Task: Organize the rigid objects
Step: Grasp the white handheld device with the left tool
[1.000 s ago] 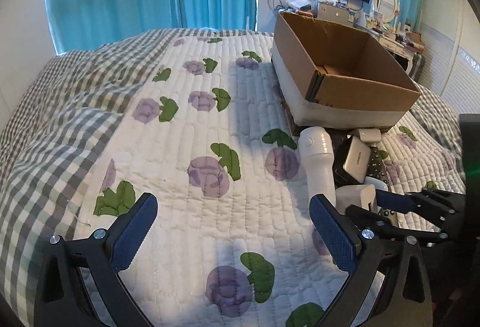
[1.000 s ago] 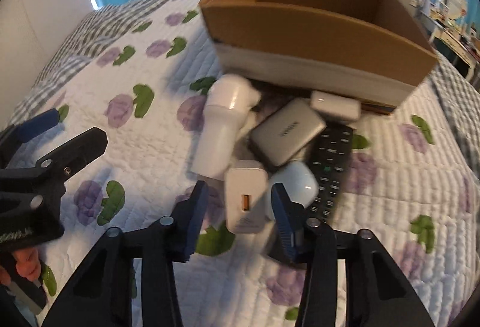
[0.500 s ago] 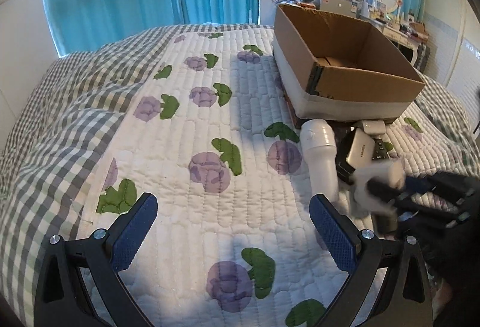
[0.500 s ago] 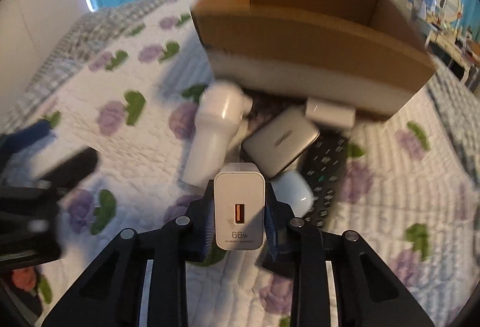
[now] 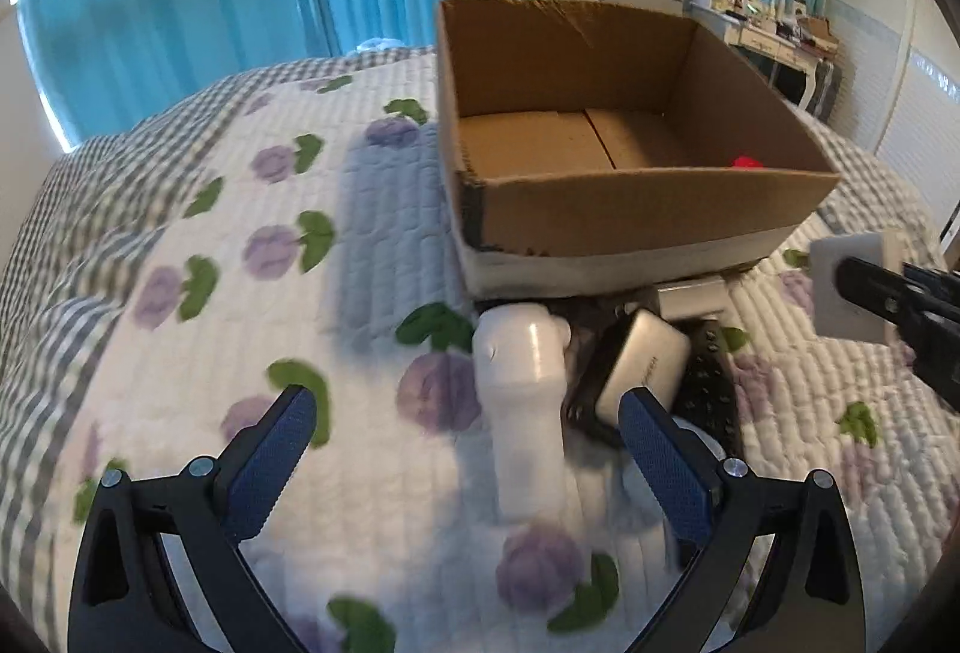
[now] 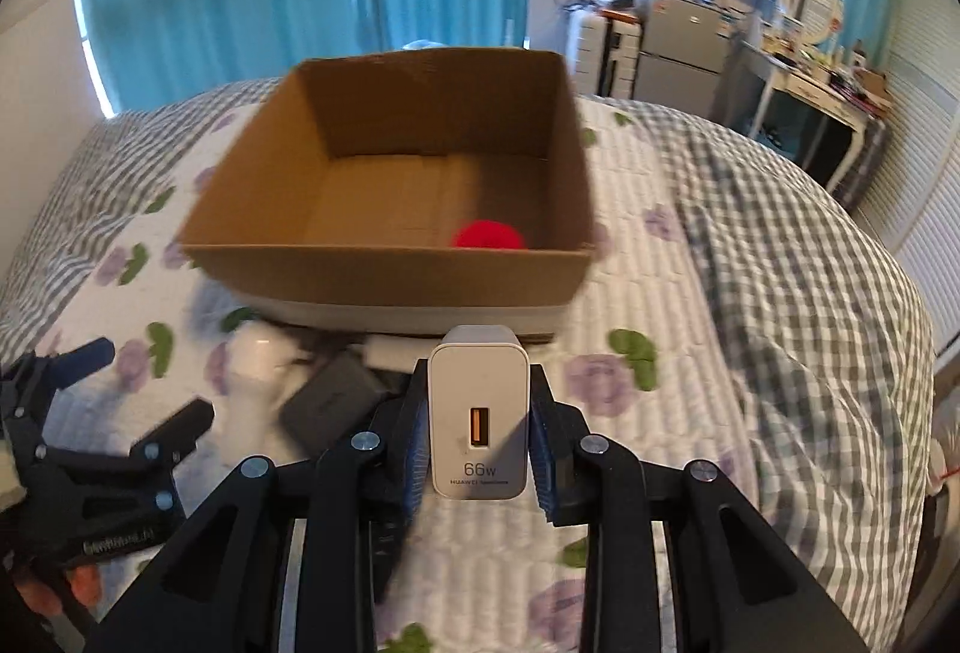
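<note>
Blue-padded fingers of the left gripper [image 5: 467,443] stand wide apart in the left wrist view, holding nothing, low over a bed [image 5: 198,245] covered by a white quilt with purple flowers and grey check borders. Between the fingers lies a white cylindrical device [image 5: 528,407] pointing toward a cardboard box [image 5: 630,215] further up the bed. Just beside the device, on its right, a silver power bank [image 5: 645,368] leans over a black remote control [image 5: 711,389], and a small silver block [image 5: 690,293] sits against the box's front wall. A red object [image 5: 747,162] shows inside the box, at its right front corner. At the right edge of the frame, the right gripper [image 5: 852,287] carries a white charger [image 5: 846,287] in the air beside the box.

From the right wrist view, the right gripper [image 6: 478,434] has its fingers narrow, pinching the white charger [image 6: 478,413] by its sides, USB port facing the camera. It hangs in front of the cardboard box [image 6: 384,275], where the red object [image 6: 487,235] rests near the front wall. The left gripper [image 6: 132,389] shows open at lower left, with the white cylindrical device [image 6: 258,353] and the power bank [image 6: 327,404] beside it on the bed [image 6: 750,353].
</note>
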Tool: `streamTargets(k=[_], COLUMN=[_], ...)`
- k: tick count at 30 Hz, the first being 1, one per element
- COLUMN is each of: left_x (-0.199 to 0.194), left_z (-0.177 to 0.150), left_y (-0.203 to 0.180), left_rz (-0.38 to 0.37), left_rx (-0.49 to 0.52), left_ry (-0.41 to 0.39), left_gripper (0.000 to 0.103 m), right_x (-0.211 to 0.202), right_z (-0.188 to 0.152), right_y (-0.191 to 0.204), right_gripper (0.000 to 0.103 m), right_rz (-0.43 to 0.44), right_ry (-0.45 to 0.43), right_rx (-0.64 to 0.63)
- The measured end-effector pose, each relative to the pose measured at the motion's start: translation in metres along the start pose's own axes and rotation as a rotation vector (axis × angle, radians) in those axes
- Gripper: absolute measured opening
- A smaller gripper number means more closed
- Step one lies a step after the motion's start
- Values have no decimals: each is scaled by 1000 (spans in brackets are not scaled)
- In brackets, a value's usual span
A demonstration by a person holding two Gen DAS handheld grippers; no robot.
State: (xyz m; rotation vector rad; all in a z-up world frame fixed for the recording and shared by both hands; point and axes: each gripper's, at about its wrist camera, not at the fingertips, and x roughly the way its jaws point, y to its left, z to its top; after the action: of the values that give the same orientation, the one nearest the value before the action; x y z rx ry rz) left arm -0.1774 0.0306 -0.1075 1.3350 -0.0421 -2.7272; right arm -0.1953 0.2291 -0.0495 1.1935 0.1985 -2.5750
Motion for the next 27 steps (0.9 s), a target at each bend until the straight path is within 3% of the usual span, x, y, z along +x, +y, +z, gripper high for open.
streamTargets(k=[8,11,13,14,19,27], left_x=[48,50,50,50,34,-30], left_z=[-5,-3,-2,-2,-7,-10], left_y=[-8,-6,-6,-7,-11,-11], left_rz=[6,-31,-70,-93,-98,-108], left_rx=[6,-15,-20,-18,32,57], left_ry=[57,49,51,56,46,-34], left_gripper=[86,78,54,47,45,45], right_x=[19,19,20,20,17,-10], right_z=[-10,-10,-11,-11,-14,-10], right_y=[-23,-24,-24,-23,-20,-12], right_gripper=[27,27,27,27,27,27], right_rz=[13,12,14,11,0,-17], right_ry=[34,34,35,36,34,-3], right_rx=[29,26,24,21,21,6])
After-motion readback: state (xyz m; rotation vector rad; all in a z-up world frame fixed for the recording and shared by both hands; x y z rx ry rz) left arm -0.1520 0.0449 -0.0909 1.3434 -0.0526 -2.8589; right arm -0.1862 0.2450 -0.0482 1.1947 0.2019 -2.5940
